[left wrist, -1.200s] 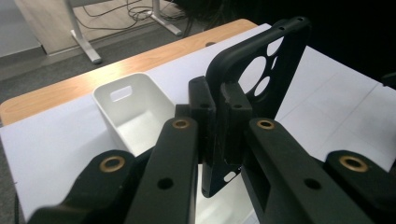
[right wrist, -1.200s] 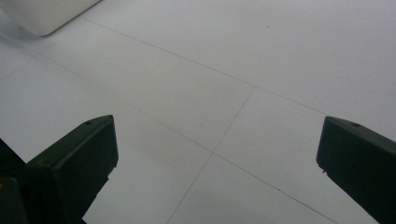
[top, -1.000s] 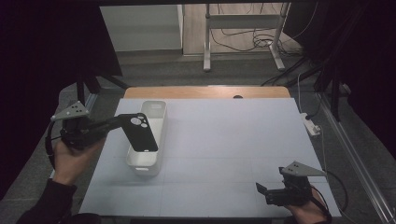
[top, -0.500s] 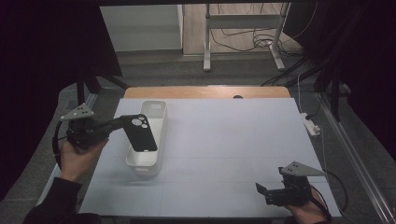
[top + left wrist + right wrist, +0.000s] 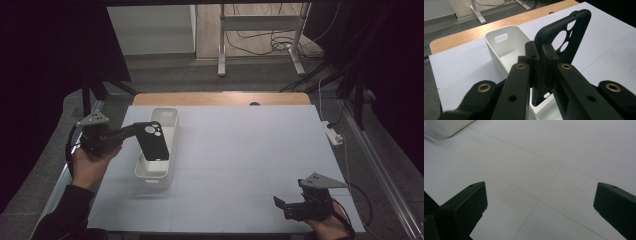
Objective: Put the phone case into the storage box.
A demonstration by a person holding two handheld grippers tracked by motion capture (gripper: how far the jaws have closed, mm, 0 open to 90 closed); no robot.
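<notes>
My left gripper (image 5: 141, 129) is shut on the edge of a black phone case (image 5: 153, 141) with round camera holes. It holds the case upright over a white oblong bin (image 5: 165, 116) at the table's left. In the left gripper view the two jaws pinch the phone case (image 5: 569, 35) side by side, with the white bin (image 5: 506, 47) behind and below it. My right gripper (image 5: 281, 205) rests low at the near right of the table. Its jaws stand wide apart in the right gripper view, nothing between them but the bare mat (image 5: 541, 165).
A pale grey mat (image 5: 250, 150) covers the table, with a wooden strip (image 5: 220, 98) showing along the far edge. A white power strip (image 5: 332, 132) lies off the right side. Desk legs and cables stand on the floor beyond.
My left hand has come down and nearer, lowering the phone case toward the bin. The right gripper has not moved.
</notes>
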